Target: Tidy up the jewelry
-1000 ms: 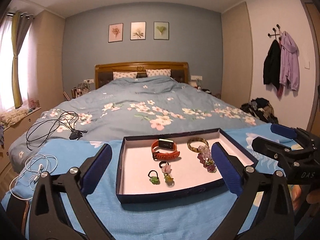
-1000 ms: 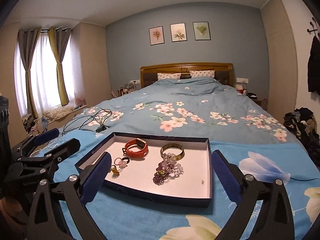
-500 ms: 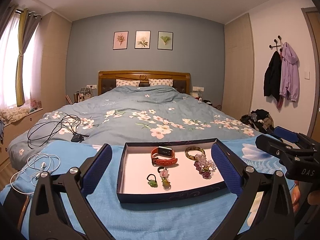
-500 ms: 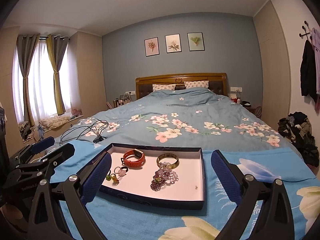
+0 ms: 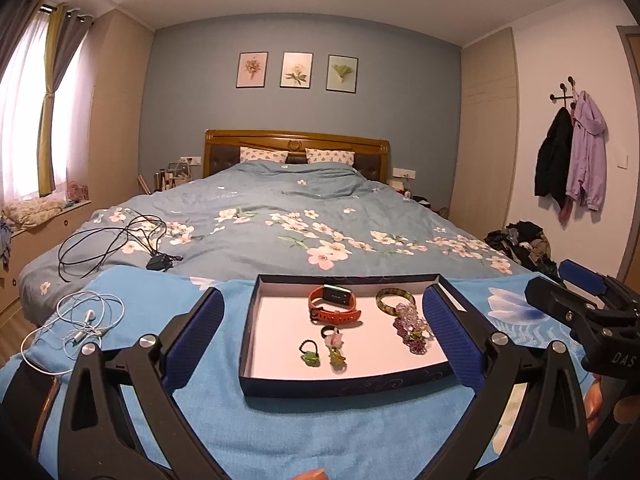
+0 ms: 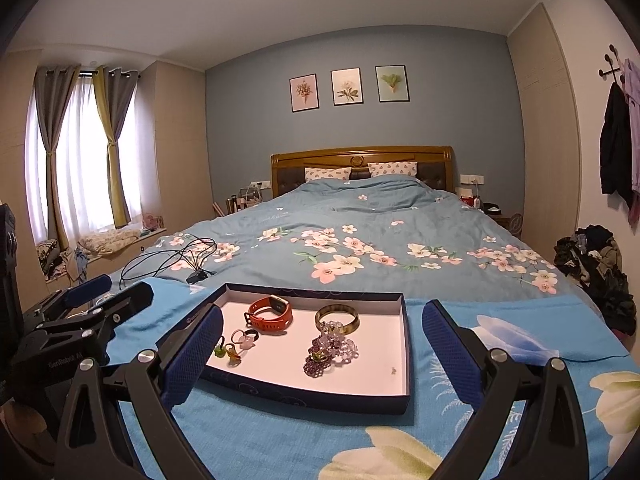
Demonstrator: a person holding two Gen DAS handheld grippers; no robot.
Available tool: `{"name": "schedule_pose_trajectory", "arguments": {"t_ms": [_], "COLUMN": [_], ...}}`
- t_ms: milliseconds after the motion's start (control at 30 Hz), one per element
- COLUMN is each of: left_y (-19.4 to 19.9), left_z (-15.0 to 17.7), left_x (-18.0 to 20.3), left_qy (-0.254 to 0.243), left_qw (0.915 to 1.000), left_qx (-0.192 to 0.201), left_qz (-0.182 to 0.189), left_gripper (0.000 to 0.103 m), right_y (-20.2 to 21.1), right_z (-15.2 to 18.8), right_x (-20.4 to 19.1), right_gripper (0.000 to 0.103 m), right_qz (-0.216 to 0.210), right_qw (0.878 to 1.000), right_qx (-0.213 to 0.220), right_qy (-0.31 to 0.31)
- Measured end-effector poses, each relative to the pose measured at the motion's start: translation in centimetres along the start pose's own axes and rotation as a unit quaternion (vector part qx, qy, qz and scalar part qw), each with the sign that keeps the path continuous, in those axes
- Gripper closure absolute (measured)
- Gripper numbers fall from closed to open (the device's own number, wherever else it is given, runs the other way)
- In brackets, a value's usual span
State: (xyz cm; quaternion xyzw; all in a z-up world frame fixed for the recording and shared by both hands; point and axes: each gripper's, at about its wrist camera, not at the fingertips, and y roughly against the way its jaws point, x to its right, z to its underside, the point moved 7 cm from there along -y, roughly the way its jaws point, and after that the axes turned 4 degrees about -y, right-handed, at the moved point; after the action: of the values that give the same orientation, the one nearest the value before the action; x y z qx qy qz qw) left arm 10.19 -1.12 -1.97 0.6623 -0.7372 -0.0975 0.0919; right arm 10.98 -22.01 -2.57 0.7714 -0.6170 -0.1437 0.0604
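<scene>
Your left tongs point(image 5: 320, 336) stand wide open with nothing between their textured blue pads point(image 5: 192, 340); left of them a tangled white earphone cable point(image 5: 80, 320) lies on the woven blue cloth point(image 5: 312, 432). Ahead, framed between both pads, sits the shallow dark-blue cardboard tray point(image 5: 344, 388) with its smooth white floor, holding an orange rubber-strapped watch point(image 5: 334, 308), small rings with glassy green and pink ornaments point(image 5: 324, 350), a mottled amber bangle point(image 5: 394, 300) and a knobbly purple beaded cluster point(image 5: 412, 328). Your right tongs point(image 6: 320, 344) are equally wide open and empty; the same tray point(image 6: 304, 398) lies just ahead, between their pads point(image 6: 452, 352).
</scene>
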Motion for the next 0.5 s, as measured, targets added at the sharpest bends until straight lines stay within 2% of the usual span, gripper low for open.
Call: {"name": "schedule_pose_trajectory", "arguments": {"t_ms": [500], "left_y": [0.24], "left_z": [-0.3], "left_x": [-0.02], "left_qy": [-0.007], "left_qw": [0.9998], "left_qx": [0.011], "left_qz": [-0.014], "left_gripper": [0.005], "right_y": [0.0], "right_z": [0.28], "right_x": [-0.04], "right_gripper": [0.007], "right_qz": [0.003], "right_qw": [1.0], "right_qx": [0.002], "right_qy": [-0.004]}}
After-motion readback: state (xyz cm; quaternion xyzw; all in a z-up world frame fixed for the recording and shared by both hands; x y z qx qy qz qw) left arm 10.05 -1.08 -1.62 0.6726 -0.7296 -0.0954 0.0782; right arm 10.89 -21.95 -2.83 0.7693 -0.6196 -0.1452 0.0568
